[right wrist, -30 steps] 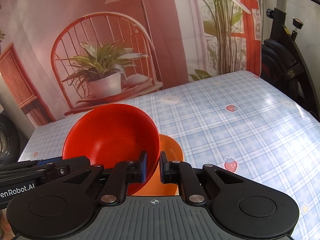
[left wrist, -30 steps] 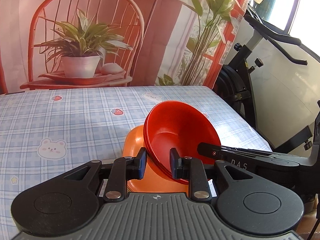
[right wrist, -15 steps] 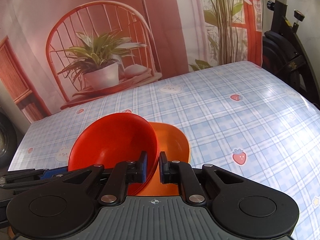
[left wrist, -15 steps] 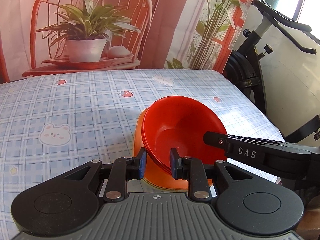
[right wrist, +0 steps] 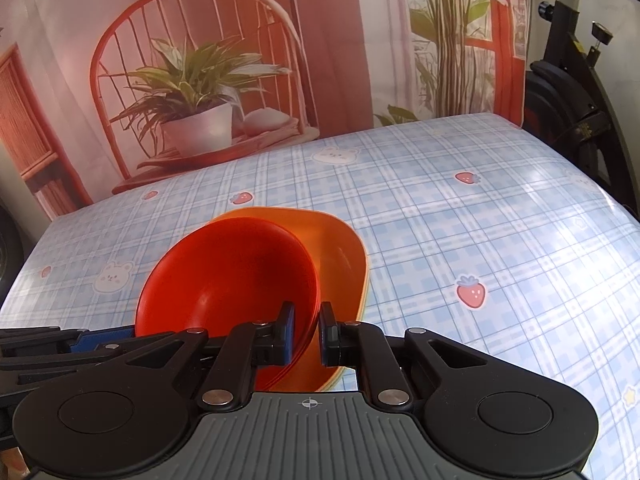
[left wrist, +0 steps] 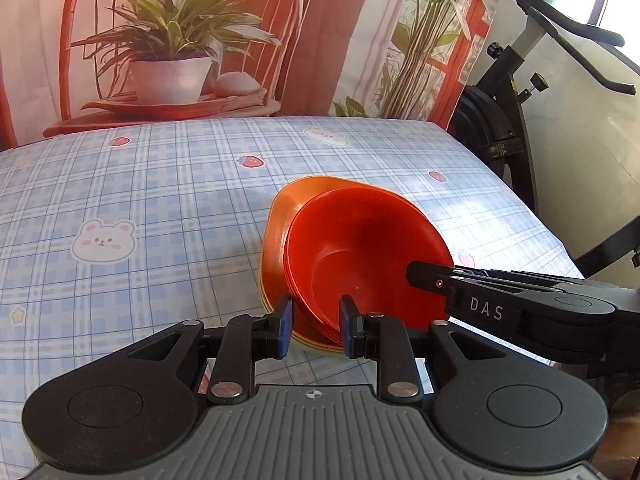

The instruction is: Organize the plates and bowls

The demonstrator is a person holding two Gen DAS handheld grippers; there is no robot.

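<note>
A nested stack of red bowls lies nearly level in the top of a stack of orange plates on the table. My left gripper is shut on the near rim of the red bowls, one pad inside and one outside. My right gripper is shut on the bowls' right rim; its fingers reach in from the right in the left wrist view. The left gripper's fingers show at the lower left of the right wrist view. Whether the bowls rest fully on the plates I cannot tell.
A blue plaid tablecloth with bears and strawberries covers the table. A printed backdrop of a chair and plant hangs right behind it. An exercise bike stands close past the table's right edge.
Both grippers have come down with the red bowls. The bowls, tilted up above the orange plates a second ago, now lie nearly level in them.
</note>
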